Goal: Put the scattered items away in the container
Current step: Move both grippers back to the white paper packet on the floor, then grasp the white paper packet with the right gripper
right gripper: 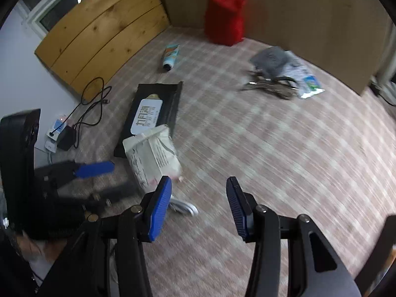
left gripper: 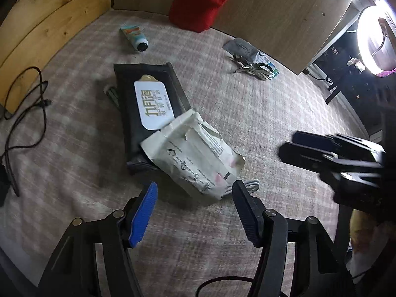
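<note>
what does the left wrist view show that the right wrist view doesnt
Only the left wrist view shows the lit ring light at the far right. Only the right wrist view shows the power strip with a plugged adapter by the wall. Both show the black tray holding a wipes pack, the torn paper envelope lying over the tray's near end, the tube, the red bag, the metal clips and both open hand-held grippers: left, right.

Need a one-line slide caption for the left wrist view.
Open left gripper above the plaid surface, facing a paper envelope leaning over the black tray; tube and red bag beyond.
</note>
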Tool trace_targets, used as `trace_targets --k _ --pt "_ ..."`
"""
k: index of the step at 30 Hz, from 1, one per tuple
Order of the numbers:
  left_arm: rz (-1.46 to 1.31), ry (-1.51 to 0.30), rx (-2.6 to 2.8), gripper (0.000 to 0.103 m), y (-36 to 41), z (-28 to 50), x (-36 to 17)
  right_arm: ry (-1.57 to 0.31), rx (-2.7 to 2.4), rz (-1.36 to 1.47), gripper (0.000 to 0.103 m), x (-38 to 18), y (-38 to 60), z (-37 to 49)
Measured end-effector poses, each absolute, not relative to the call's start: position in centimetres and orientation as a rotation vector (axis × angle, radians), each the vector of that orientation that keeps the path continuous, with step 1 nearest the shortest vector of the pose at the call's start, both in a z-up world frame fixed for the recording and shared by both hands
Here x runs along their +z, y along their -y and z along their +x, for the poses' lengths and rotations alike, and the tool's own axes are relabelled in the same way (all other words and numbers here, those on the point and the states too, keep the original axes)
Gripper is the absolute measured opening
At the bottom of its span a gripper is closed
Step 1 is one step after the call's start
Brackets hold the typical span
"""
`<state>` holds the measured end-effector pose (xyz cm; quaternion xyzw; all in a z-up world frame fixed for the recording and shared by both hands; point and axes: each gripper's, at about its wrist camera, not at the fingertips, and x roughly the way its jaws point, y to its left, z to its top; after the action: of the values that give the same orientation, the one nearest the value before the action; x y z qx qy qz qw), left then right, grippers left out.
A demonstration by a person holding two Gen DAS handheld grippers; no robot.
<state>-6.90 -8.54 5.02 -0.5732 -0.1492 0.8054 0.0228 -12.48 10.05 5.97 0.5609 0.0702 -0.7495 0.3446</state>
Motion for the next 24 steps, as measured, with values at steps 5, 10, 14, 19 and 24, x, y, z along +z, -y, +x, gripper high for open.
trace_targets --k 5,10,14,19,24 --pt "-1.803 0.506 2.475 0.057 8.9 -7.1 3.6 -0.183 -1.873 1.482 0.045 4.0 -7.9 -13.8" --pt "-1.807 0.542 2.48 0.05 9.6 -7.6 2.8 -0.192 -1.818 1.516 0.045 2.3 -6.0 -14.4" --pt "-1.797 0.568 2.467 0.039 9.7 -7.8 2.3 -0.18 -1.77 1.54 0.045 1.2 -4.8 -14.6" --pt "-1.776 0.564 2.471 0.037 9.4 -8.1 2.4 -0.113 -1.724 1.557 0.042 0.5 -4.2 -14.1" --pt "-1.742 0.542 2.477 0.035 8.9 -8.1 3.3 -0.089 -1.744 1.537 0.039 1.2 -4.5 -13.6"
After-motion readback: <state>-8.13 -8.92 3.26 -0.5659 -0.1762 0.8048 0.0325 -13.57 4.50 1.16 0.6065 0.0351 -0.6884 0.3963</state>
